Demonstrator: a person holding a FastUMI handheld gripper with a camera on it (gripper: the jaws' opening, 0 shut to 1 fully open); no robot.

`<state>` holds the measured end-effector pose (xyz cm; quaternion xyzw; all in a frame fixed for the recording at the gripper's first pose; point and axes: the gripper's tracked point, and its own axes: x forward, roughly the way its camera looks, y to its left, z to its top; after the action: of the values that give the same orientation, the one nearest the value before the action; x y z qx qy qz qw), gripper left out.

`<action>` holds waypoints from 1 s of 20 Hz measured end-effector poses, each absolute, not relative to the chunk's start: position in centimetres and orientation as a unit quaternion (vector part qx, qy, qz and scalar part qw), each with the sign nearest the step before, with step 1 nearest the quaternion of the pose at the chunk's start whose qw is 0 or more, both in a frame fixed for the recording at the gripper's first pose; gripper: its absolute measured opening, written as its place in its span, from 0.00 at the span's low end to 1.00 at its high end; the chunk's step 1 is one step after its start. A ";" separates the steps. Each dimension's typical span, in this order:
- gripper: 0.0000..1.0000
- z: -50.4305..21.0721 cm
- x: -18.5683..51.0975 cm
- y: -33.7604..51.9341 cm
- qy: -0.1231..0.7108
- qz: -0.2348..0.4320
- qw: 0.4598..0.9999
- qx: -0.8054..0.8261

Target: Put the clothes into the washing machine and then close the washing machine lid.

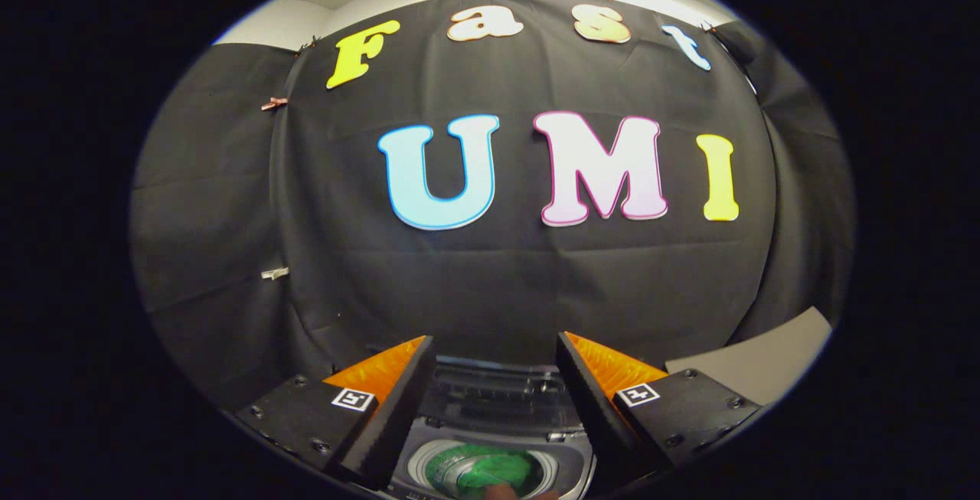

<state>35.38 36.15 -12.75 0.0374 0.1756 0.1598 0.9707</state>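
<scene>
The gripper [496,377] stands with its jaws wide apart and nothing between the pads; both fingers are bare and touch nothing. Directly below the gap between them, and nearest to the camera, lies the round mouth of the washing machine [490,439], its drum open to the top. Inside the drum sits the green clothes [486,469], bunched into a heap with no clear long axis; it fills much of the opening and lies wholly within the rim. At the near rim of the drum something small and skin-toned shows, perhaps a fingertip, too little of it to say.

Just beyond the drum, still between the fingers, the transparent lid [498,389] stands raised at the back edge of the machine, hinged there; its long axis runs crosswise, from one finger toward the other. So the clothes appear to be in, and the lid remains to be shut. That move turns on the lid lying ahead of and above the drum: the fingers would need to reach past it and bring it forward and down

Farther off hangs the booth's dark cloth wall [214,217]
</scene>
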 end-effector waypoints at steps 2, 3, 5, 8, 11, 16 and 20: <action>0.99 -13.0 37.3 36.5 0.181 0.153 0.971 0.027; 0.99 -13.5 38.3 36.8 0.187 0.147 0.971 0.025; 0.99 -14.8 40.3 37.3 0.205 0.136 0.969 0.022; 0.99 -17.4 42.5 38.1 0.229 0.125 0.965 0.017; 0.99 -19.7 43.6 38.6 0.243 0.122 0.962 0.011; 0.99 -24.6 45.1 37.1 0.271 0.095 0.957 0.030; 0.99 -29.0 43.9 36.4 0.327 0.089 0.941 0.019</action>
<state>43.93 36.35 -29.03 0.0191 0.3274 0.0886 0.9405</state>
